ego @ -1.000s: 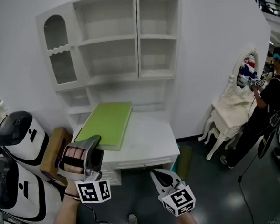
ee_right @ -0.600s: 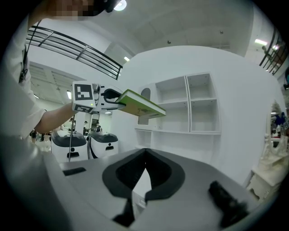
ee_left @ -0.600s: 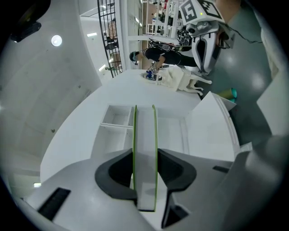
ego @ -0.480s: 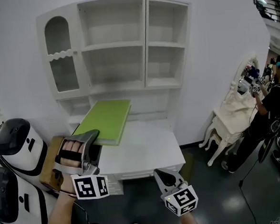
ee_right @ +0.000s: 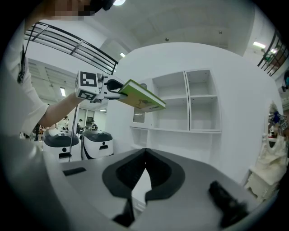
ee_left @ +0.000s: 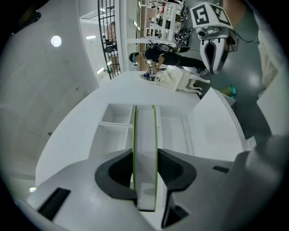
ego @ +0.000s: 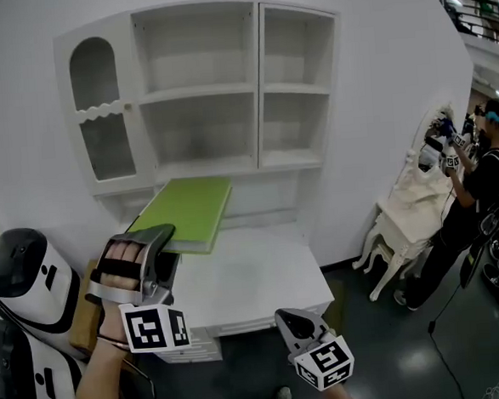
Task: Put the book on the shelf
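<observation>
Lifted higher, the book (ego: 187,214) is nearing the shelf (ego: 203,166). The left hand-held gripper (ego: 163,243) is clamping its near edge; it seems stiff and light. The right hand-held gripper (ego: 292,319) is hanging closed, empty.

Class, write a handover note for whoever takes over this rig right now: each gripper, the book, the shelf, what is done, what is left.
Left gripper: shut on the green book, fingers on its near edge, book held roughly flat.
Right gripper: shut, empty, low in front of the desk.
Done: book is lifted, in the air over the desk, below the shelf unit.
Left: raise it into a compartment, set it down, release.
</observation>
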`<state>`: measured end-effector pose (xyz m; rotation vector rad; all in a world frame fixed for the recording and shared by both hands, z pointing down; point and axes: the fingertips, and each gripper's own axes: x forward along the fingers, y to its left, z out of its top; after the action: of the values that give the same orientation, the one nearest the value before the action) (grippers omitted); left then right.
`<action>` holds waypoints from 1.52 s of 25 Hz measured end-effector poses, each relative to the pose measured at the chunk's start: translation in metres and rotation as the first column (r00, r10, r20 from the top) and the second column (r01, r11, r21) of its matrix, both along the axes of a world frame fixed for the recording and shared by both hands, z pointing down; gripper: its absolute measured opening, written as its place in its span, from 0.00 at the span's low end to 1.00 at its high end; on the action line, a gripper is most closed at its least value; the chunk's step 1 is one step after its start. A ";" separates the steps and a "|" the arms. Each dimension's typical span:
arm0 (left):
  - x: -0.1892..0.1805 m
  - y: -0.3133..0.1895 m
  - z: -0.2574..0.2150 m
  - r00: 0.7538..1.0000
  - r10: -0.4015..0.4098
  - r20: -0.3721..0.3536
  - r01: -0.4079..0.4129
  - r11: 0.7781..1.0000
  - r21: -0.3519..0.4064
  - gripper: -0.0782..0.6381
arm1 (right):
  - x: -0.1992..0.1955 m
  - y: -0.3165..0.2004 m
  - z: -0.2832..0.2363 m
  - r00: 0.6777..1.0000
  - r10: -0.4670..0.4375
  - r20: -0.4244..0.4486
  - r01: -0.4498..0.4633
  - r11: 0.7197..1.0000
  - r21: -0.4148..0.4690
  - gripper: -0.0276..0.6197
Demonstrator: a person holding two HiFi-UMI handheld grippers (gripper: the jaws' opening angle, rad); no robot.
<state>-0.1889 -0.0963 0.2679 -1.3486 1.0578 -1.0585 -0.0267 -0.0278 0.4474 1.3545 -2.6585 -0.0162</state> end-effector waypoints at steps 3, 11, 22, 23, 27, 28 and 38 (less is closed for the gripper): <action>0.000 -0.016 -0.010 1.000 -0.011 0.012 0.011 1.000 0.013 0.32 | 0.001 -0.016 0.006 1.000 -0.008 0.002 0.009 1.000 -0.016 0.06; 0.015 -0.051 -0.030 0.999 -0.032 0.027 0.032 0.999 -0.003 0.32 | -0.001 -0.072 0.009 0.997 -0.073 0.019 0.073 0.997 -0.020 0.06; 0.041 -0.107 -0.100 0.997 -0.079 0.022 0.078 0.996 0.041 0.32 | 0.025 -0.151 -0.003 0.989 -0.149 0.022 0.149 0.989 0.000 0.06; 0.043 -0.112 -0.107 0.996 -0.089 0.024 0.088 0.995 0.051 0.32 | 0.028 -0.157 -0.003 0.988 -0.154 0.022 0.154 0.988 -0.001 0.06; 0.053 -0.129 -0.133 0.992 -0.123 0.026 0.120 0.989 0.087 0.32 | 0.043 -0.180 -0.003 0.983 -0.179 0.028 0.179 0.984 -0.005 0.06; 0.056 -0.132 -0.140 0.991 -0.128 0.025 0.126 0.988 0.090 0.32 | 0.046 -0.185 -0.004 0.982 -0.187 0.026 0.188 0.982 -0.005 0.06; 0.065 -0.170 -0.186 0.981 -0.192 0.013 0.188 0.971 0.147 0.32 | 0.061 -0.222 0.004 0.972 -0.230 0.036 0.231 0.973 -0.024 0.06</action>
<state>-0.1239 -0.2660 0.0822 -1.1303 1.2384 -1.1142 0.0345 -0.2501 0.4519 1.0390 -2.8171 0.0160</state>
